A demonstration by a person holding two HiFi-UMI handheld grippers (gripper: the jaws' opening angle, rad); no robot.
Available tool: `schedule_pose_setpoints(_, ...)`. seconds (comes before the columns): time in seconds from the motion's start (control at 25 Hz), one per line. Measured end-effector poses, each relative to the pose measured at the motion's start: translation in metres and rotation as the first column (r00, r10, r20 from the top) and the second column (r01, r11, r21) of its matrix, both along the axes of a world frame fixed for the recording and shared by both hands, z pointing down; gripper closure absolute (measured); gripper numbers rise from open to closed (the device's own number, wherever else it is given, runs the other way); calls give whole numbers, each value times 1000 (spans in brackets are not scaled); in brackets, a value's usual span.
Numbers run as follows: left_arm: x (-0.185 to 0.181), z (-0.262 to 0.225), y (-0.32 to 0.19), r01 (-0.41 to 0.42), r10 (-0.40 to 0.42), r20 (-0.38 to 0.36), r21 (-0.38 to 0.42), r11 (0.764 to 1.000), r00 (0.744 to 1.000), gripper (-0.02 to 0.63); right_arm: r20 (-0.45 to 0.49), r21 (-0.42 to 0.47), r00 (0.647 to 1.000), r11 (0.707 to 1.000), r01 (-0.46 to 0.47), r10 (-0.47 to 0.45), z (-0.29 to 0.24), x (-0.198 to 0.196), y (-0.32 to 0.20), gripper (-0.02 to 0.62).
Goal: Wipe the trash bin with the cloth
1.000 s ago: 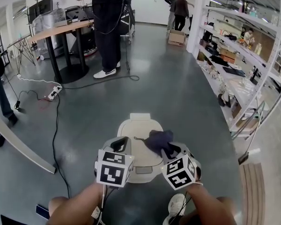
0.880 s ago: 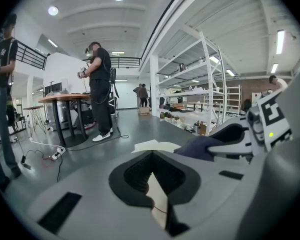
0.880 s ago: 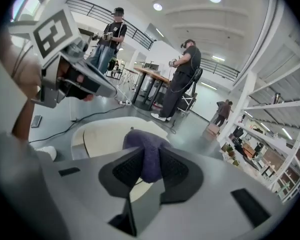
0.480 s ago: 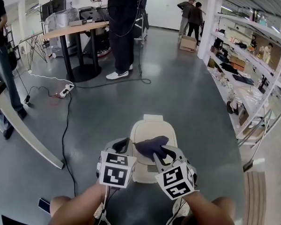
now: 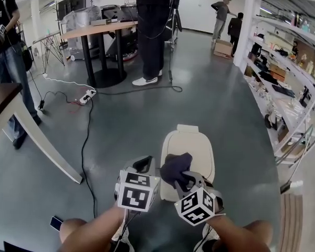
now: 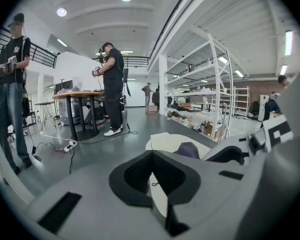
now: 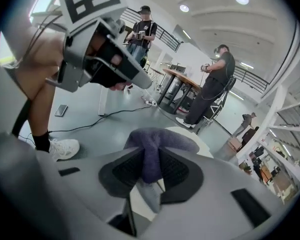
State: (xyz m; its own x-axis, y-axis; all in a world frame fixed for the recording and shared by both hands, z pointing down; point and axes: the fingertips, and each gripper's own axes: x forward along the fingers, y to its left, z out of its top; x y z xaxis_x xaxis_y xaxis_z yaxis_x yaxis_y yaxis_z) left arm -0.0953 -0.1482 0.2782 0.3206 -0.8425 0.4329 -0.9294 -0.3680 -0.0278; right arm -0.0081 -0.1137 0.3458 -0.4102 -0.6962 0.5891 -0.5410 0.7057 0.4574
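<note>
Leftward goes the cloth (image 5: 174, 167) since a second ago: it lay toward the lid's 3 o'clock side and now sits bunched over the 8 o'clock edge, while the trash bin (image 5: 195, 146) shows further right in the head view. The bin stands on the grey floor directly ahead of the person, its cream lid closed.

The right gripper (image 5: 185, 178) has its jaws clamped on a thick fold of the dark purple cloth, and most of the fabric bulges out beyond the tips onto the lid. At the cloth's 9 o'clock, just beside the bin, the left gripper (image 5: 142, 164) hovers with its jaws drawn together on nothing. Only the lid shows past them.

The cloth looks soft, light and limp, so it will probably crumple rather than push flat. A deep bite on the gathered middle, as now, seems the better hold, leaving a loose pad to drag. The bin looks like light, smooth plastic and may slide on the floor under pressure. The rim at the lid's 9 o'clock looks like a fair place for the free gripper to steady it.
</note>
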Motion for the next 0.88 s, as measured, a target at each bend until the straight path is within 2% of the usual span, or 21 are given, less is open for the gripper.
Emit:
schedule_pose_setpoints(0.6, 18, 9, 13, -46, 46, 44, 2, 999, 998, 606, 52, -9, 997, 998, -63, 64, 2, 30, 9, 503)
schedule_pose_setpoints(0.88, 33, 19, 21, -65, 65, -1, -31, 997, 998, 606, 78, -18, 990, 993, -119, 120, 1, 63, 11, 503)
